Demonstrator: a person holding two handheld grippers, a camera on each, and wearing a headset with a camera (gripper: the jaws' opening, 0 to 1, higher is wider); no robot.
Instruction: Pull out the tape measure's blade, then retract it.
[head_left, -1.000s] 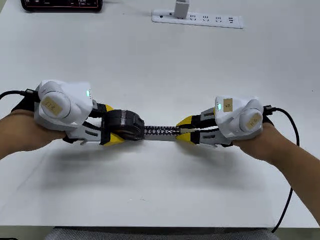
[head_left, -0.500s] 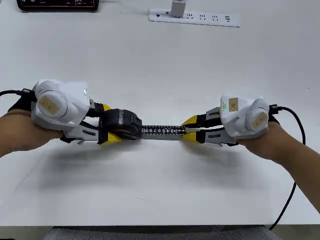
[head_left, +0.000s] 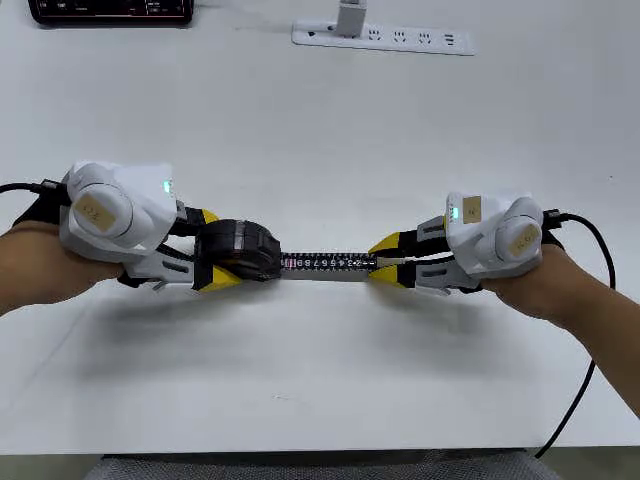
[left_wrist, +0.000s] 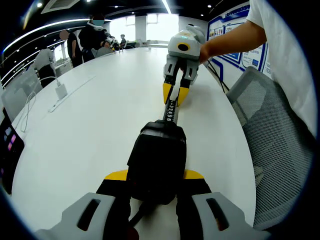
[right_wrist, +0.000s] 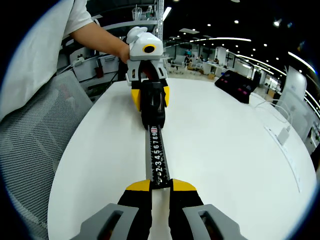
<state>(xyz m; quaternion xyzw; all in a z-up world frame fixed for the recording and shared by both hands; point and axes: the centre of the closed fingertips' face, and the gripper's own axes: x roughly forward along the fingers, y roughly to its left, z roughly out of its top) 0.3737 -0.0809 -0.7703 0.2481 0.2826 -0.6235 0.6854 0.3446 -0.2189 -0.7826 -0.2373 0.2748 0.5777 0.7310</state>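
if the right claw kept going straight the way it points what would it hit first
Likely the tape measure's case in the left claw, straight along the blade the right claw grips.

The head view looks from above the near edge of the white table (head_left: 320, 130), forward and down, at a middle distance, and the power strip (head_left: 380, 37) lies at the far top. The left gripper view sits low and very near behind the tape measure (left_wrist: 157, 160) and faces along the blade (left_wrist: 170, 109) toward the right gripper (left_wrist: 176, 92). The right gripper view sits low at the other end of the blade and faces back toward the left gripper (right_wrist: 148, 97). These two views look at each other and share the blade and the table surface under it. The head view sees this same line from the side.
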